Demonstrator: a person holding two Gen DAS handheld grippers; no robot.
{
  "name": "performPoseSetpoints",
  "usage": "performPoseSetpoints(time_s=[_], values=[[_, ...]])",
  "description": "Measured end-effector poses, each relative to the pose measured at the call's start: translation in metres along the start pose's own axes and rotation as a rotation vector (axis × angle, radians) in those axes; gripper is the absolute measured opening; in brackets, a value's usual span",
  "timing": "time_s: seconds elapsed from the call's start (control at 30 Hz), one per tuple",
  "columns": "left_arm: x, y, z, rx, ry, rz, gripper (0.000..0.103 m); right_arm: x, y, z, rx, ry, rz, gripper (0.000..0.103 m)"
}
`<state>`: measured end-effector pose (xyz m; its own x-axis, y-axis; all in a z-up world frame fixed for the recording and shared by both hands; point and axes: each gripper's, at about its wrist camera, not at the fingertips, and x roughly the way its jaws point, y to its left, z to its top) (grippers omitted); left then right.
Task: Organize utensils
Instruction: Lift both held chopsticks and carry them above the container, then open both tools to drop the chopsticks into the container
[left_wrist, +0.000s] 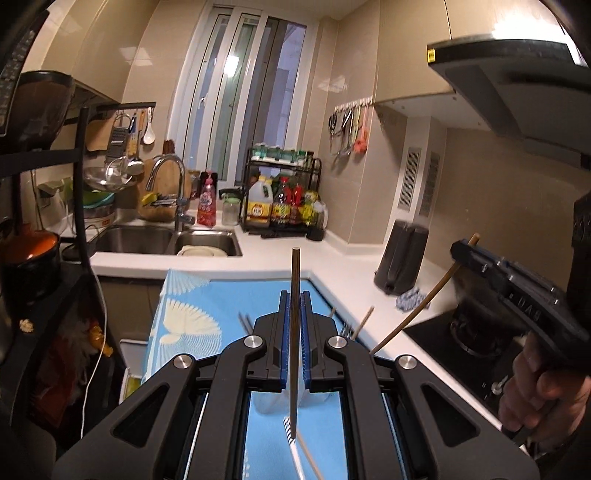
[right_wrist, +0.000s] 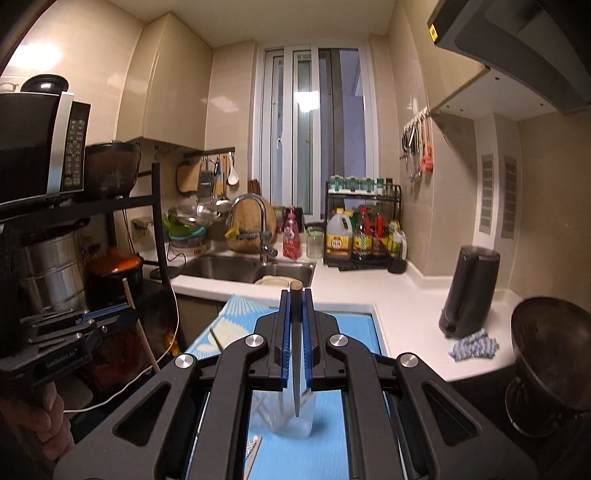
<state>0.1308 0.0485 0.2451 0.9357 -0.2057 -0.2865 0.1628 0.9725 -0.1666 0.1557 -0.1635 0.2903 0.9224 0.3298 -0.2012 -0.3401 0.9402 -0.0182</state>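
Clear cup (right_wrist: 293, 417) blurred (lower rim hidden behind tool frame).

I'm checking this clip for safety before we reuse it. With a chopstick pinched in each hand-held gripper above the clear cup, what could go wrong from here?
1. The left hand-held gripper pinches its chopstick near mid-length, so the stick may pivot or slip out.
2. The right hand-held gripper holds its chopstick tip-down over the clear cup; a misjudged drop could tip the cup.
3. Both sticks converge on one cup and might collide.
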Motion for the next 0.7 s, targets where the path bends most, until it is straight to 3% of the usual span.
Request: performPoseSetpoints(time_s=[0.17,0.3,0.43,0.7], values=[[0.02,-0.003,0.035,0.015,-0.061,-0.004,0.005,0.02,0.003,0.019,-0.019,-0.036,-0.004,0.006],[0.045,0.005,0.044,-0.003,-0.078,-0.006,0.005,0.047,0.001,0.015,-0.02,-0.014,-0.013,0.006],[0.079,0.016,0.032,0.002,-0.034,-0.005,0.005,0.076,-0.002,-0.006,-0.004,0.038,0.003,0.006],[0.126,0.031,-0.031,0.021,0.093,0.016,0.005,0.118,-0.012,-0.055,0.053,0.165,0.021,0.006]])
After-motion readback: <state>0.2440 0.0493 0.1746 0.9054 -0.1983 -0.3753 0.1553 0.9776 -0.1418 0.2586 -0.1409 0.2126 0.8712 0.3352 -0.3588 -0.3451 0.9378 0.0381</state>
